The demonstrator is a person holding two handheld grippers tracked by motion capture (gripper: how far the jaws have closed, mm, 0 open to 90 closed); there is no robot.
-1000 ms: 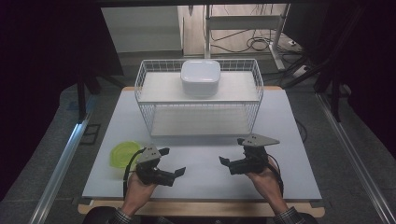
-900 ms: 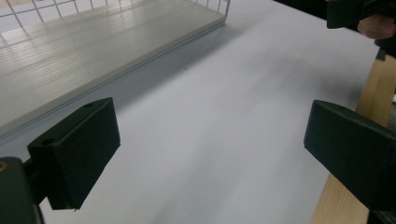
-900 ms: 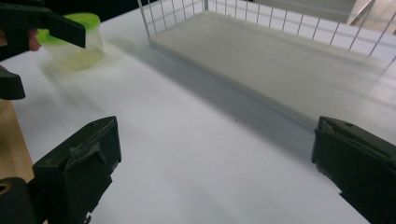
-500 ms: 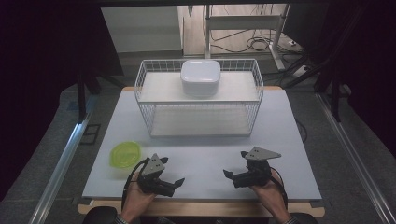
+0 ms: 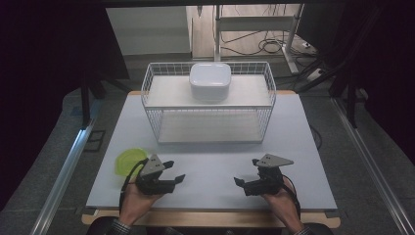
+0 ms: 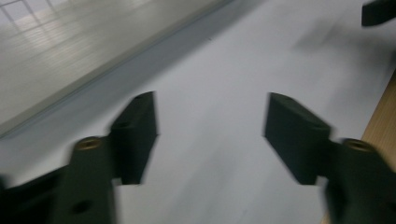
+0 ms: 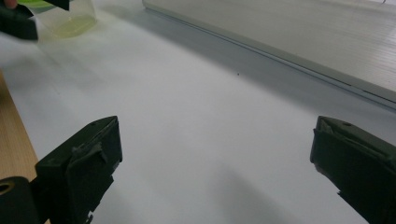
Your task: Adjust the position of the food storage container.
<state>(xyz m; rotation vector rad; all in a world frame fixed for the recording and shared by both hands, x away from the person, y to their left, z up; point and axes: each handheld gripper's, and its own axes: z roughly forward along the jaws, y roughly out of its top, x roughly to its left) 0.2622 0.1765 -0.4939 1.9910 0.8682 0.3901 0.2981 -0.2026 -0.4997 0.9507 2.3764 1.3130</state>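
The left gripper (image 5: 177,172) sits low over the near left part of the bench (image 5: 210,166), held in the person's left hand (image 5: 139,200) and pointing toward the middle. Its jaws have just been closing and now stand partly spread, with nothing between them; in the left gripper view the left gripper (image 6: 210,133) has only bare white bench (image 6: 224,84) in the gap, and the picture is blurred. Just beside it, toward the bench's left edge, lies a yellow-green bowl (image 5: 128,160), partly behind the gripper's body and cable; whether the two touch I cannot tell. The right gripper (image 5: 243,177) hangs low over the near right part of the bench in the right hand (image 5: 281,198), pointing left toward the other one, well apart from it. In the right gripper view the right gripper (image 7: 212,154) has its jaws spread wide over bare bench (image 7: 187,112), gripping nothing, and the bowl (image 7: 65,21) appears far off at the top left as a translucent greenish shape next to the dark tips of the left gripper. Farther back on the bench stands a white wire rack (image 5: 161,115) with two levels, and a white lidded box (image 5: 210,81) rests on its upper shelf, near the middle.
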